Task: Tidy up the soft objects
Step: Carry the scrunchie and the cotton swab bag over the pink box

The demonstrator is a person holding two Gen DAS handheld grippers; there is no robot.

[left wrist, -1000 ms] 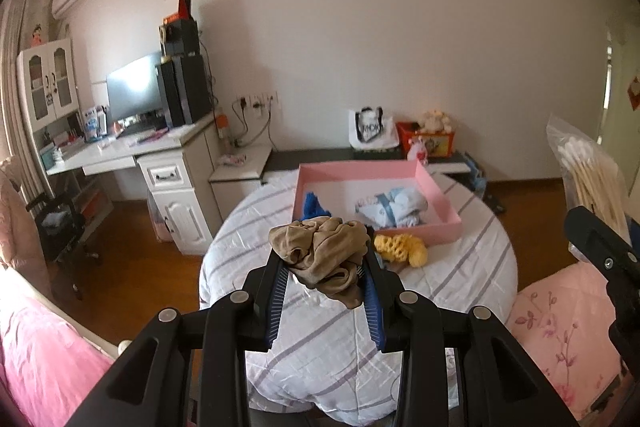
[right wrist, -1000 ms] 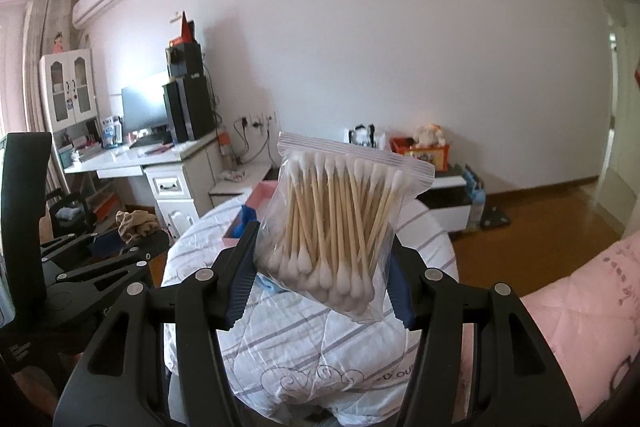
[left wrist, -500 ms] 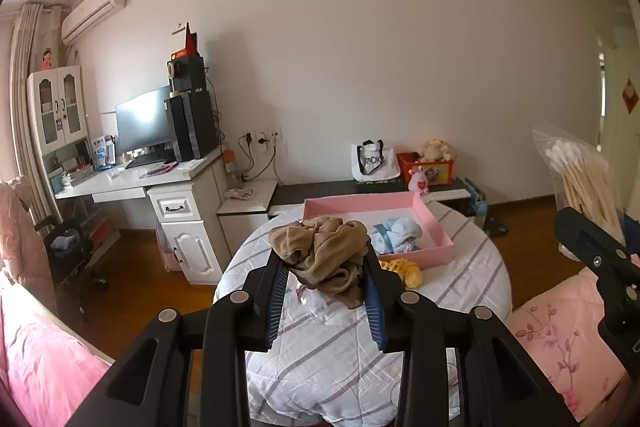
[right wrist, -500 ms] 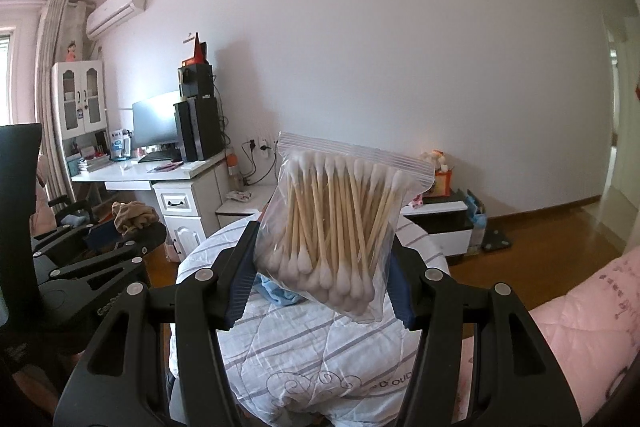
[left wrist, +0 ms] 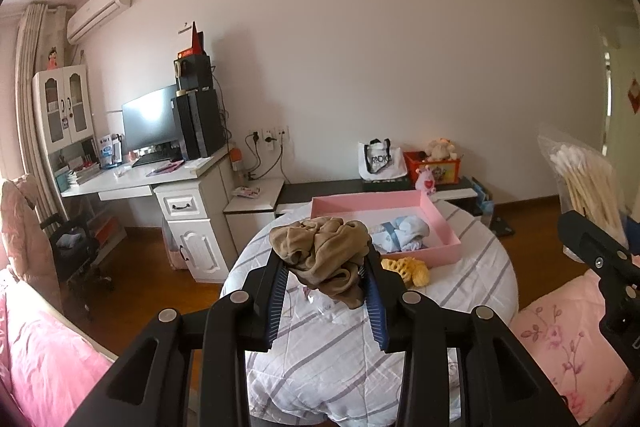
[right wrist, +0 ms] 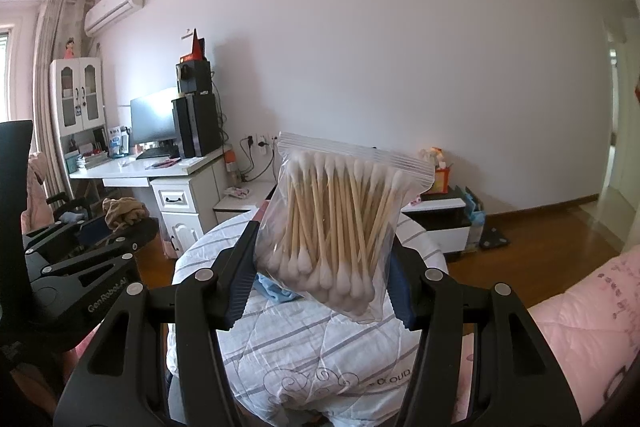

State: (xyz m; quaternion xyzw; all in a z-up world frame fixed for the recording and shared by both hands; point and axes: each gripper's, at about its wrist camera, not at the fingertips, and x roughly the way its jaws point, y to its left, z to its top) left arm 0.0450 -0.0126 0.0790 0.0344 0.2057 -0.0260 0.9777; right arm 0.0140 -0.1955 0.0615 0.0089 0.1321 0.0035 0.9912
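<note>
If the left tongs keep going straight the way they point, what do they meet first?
Probably the pink tray on the round table. The left tongs, shut on a crumpled brown cloth, aim slightly downward toward its near wall, though depth is unclear.

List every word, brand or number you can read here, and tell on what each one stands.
"GenRobot AI", partly shaded: side of the left hand-held gripper.
"RADICA", last letter uncertain: white tote bag.
"CLOUD", upside down: quilted table cover.
Desk boxes, pink blanket print: too blurred.
</note>
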